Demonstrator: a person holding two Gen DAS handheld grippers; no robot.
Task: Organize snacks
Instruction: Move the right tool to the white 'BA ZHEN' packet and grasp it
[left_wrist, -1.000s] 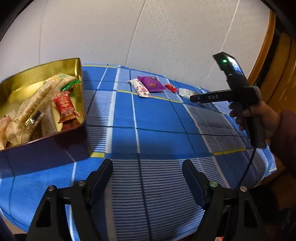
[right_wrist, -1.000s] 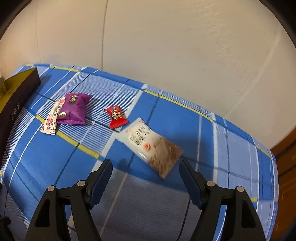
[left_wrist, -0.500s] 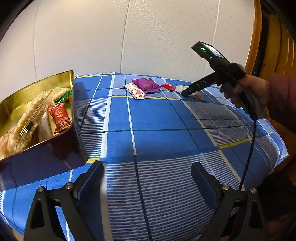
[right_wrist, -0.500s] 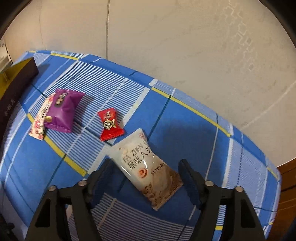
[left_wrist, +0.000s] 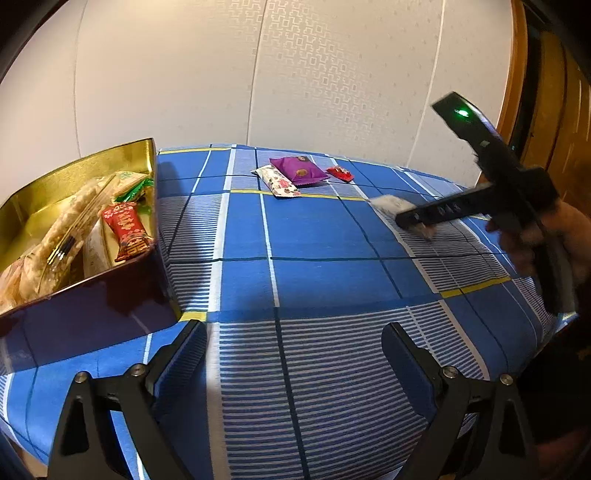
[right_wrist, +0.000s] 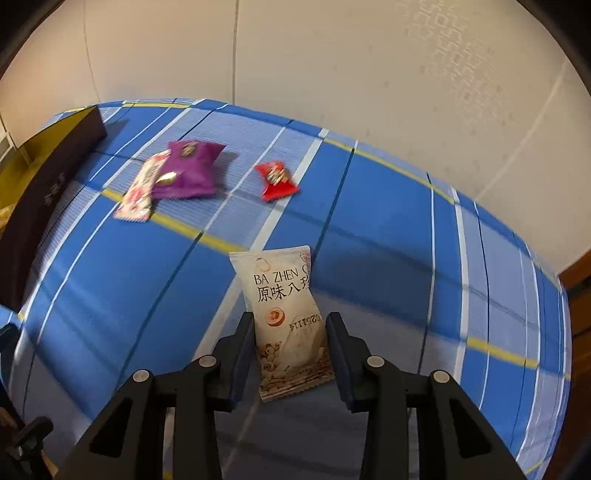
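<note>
We're mid-pickup on the white-and-tan foil snack packet with printed text (right_wrist: 288, 317), which lies flat on the blue checked tablecloth (right_wrist: 388, 206) toward the table's right edge. Our right gripper (right_wrist: 290, 347) straddles the packet's lower half; its jaws have just been closing w/ the packet between them, the left pad looks to be at the packet's edge and the right pad has a thin gap, so we call it not yet clamped, tho it's close. Our left gripper (left_wrist: 293, 354) hangs wide open w/ nothing in it, over the near edge of the cloth, just beside the gold-lined dark rectangular tin box (left_wrist: 88, 291) at the table's left edge. The box already holds several snacks, incl. a red wrapped candy (left_wrist: 127, 230) and some long pale packets. Left out near the table's far edge: a purple pillow pouch (right_wrist: 190, 170) partly overlapping a pink-and-white flowered flat sachet (right_wrist: 138, 194), and a small red wrapped candy (right_wrist: 277, 179) apart to their right. So approx. four items to go, incl. this one, by our reckoning. Next move, as we judge it: finish the squeeze until both pads press the packet, lift clear of the cloth, then carry across to the box and let go over a free spot. The packet is thin and slick, so a grip on the edges could buckle or slip it; pinching cloth w/ it is the other risk.
</note>
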